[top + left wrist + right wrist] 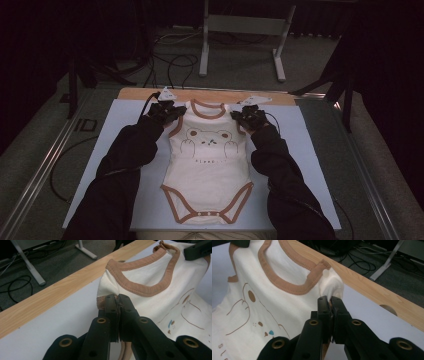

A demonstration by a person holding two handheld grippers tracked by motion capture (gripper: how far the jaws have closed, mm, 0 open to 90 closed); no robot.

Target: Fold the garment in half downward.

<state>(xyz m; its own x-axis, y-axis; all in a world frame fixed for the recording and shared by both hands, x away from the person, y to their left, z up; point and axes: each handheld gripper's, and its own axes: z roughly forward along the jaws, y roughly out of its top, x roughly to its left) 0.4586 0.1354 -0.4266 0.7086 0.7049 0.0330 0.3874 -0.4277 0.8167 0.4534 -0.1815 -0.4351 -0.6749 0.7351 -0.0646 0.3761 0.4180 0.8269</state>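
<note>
Pinching bodysuit [207, 160] shoulders (both grippers clamped)

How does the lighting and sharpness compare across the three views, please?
High view: dim, the surroundings nearly black, the bodysuit slightly soft. Left gripper view: bright and even, the collar crisp. Right gripper view: equally bright, the fabric by the jaws slightly washed out.

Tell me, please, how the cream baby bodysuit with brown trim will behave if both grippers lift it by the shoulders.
The cream baby bodysuit with brown trim would probably hang limp: its cloth already bunches where the left gripper and the right gripper pinch the shoulders. It looks thin, so likely light. Lying flat on the white sheet, it should not roll.
</note>
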